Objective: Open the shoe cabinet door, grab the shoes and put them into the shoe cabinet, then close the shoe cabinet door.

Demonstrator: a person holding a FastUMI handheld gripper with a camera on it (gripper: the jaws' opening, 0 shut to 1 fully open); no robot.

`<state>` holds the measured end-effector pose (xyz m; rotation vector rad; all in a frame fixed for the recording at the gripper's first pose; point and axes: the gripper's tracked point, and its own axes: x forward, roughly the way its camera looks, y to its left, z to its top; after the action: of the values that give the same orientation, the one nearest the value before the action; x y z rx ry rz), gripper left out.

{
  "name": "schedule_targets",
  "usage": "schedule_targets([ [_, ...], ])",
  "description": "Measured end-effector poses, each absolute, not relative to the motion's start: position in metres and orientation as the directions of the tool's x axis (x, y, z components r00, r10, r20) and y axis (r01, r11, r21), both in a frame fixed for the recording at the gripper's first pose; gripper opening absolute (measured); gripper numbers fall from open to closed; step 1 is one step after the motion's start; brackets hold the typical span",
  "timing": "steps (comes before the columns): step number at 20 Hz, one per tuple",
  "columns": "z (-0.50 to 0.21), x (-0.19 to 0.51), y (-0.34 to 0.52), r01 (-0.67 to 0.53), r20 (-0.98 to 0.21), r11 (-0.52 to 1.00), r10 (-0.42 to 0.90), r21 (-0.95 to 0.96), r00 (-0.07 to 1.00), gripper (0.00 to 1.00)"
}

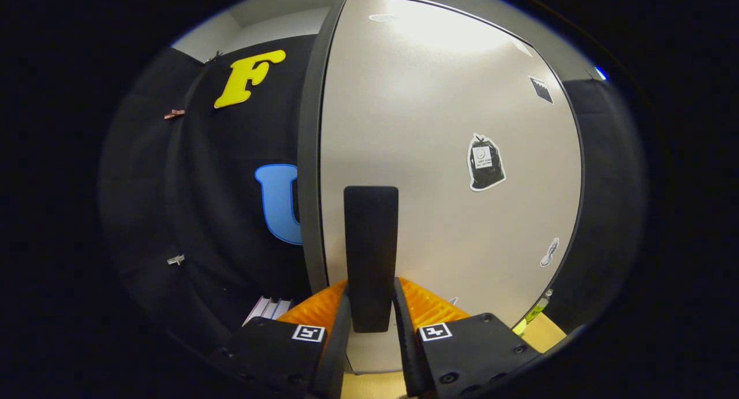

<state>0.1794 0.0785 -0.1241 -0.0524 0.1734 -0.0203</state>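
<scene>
I see the shoe cabinet door (439, 156) right in front of me. It is big, pale and smooth, and it has a dark edge (309, 156) down its left side. One black handle (370, 257) stands upright on the door, low down. It sits right between the two fingers of my hand-held gripper (372, 312). The fingers are closed in on the handle, one on each side, and both look like they touch it. The bottom tip of the handle is down in the gap between them.

I count three stickers on the door. One is a black bag shape (485, 163), to the right of the handle and higher up. One is a small dark square (541, 90), higher still. One is a small pale shape (549, 252), near the right edge; I cannot tell what it is.

I cannot tell from here if the door is open or shut. What is behind the door is hidden.

Left of the door hangs the black cloth wall (190, 214), with three small clips (174, 114) on it. Low down by the left finger I see some pale flat slats (267, 308), cut off by the gripper. Low on the right, something yellow-green (537, 312) peeks out past the door. It is too small to name. A bit of light wood floor (545, 332) shows there too.
</scene>
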Motion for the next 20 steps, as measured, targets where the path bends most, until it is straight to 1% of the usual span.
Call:
schedule_targets([
  [1, -0.123, 0.172, 0.08, 0.013, -0.179, 0.999, -0.021, -0.045, 0.984, 0.42],
  [2, -0.127, 0.181, 0.08, 0.003, -0.186, 1.0, -0.009, -0.029, 0.982, 0.42],
  [3, -0.126, 0.179, 0.079, 0.004, -0.186, 1.0, -0.009, -0.026, 0.983, 0.33],
  [11, -0.124, 0.162, 0.078, -0.015, -0.166, 0.998, 0.005, -0.061, 0.986, 0.34],
  [17, -0.121, 0.112, 0.061, -0.045, -0.174, 0.999, 0.048, 0.024, 0.984, 0.33],
  [20, -0.119, 0.083, 0.047, -0.041, -0.184, 0.998, 0.047, 0.037, 0.982, 0.33],
])
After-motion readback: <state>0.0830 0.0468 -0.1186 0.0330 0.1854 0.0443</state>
